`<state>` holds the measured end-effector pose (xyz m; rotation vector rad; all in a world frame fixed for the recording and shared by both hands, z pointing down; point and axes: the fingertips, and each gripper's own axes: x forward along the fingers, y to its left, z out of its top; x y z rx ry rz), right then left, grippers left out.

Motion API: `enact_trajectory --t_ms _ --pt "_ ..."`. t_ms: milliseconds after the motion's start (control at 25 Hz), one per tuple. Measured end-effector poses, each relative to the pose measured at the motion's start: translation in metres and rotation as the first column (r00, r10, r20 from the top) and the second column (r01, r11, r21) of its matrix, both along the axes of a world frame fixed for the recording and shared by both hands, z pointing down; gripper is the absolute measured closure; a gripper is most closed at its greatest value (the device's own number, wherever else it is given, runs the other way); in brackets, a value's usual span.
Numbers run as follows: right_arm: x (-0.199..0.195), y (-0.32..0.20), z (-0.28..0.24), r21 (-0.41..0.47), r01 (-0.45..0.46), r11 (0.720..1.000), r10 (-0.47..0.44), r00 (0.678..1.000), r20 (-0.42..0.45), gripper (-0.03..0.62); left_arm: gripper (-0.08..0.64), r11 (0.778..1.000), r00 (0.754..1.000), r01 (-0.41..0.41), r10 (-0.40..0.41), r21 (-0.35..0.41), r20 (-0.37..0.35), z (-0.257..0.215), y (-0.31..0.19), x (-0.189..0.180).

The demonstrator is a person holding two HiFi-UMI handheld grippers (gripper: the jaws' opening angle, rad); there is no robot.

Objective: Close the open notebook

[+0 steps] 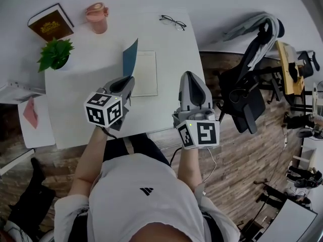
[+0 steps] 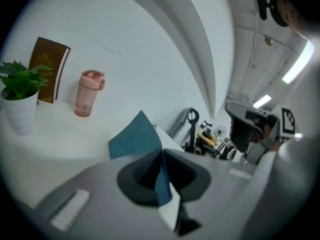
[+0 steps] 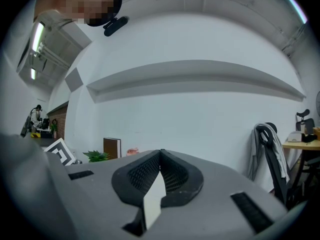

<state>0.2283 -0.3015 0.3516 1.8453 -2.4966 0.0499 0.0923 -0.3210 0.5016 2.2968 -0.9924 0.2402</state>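
Observation:
The notebook [image 1: 144, 74] lies open on the white table [image 1: 81, 95], its white page flat. Its teal cover [image 1: 130, 56] stands lifted off the table at the page's left. My left gripper [image 1: 129, 80] is shut on the near edge of that cover. In the left gripper view the teal cover [image 2: 136, 138] runs up from between the pads of the left gripper [image 2: 163, 155]. My right gripper [image 1: 190, 77] hovers to the right of the notebook, near the table's right edge, shut with nothing in it. The right gripper view shows the right gripper [image 3: 160, 154] shut and aimed at the far wall.
At the back of the table are a brown book [image 1: 50, 23], a pink bottle [image 1: 96, 17] and glasses [image 1: 173, 21]. A potted plant [image 1: 55, 54] stands at the left. An office chair [image 1: 247, 84] is right of the table. Papers [image 1: 34, 116] lie lower left.

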Motion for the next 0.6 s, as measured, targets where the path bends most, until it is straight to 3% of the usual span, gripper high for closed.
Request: enact_trajectory --t_ms 280,600 --pt "0.028 0.003 0.007 -0.016 0.000 1.000 0.000 1.000 0.004 0.595 0.526 0.998 0.997 -0.045 0.047 -0.036 0.064 0.027 0.000 0.048" --pt "0.052 0.004 0.016 -0.032 0.012 0.999 -0.012 1.000 0.010 0.595 0.518 0.995 0.985 -0.060 0.071 -0.077 0.154 0.060 0.000 0.080"
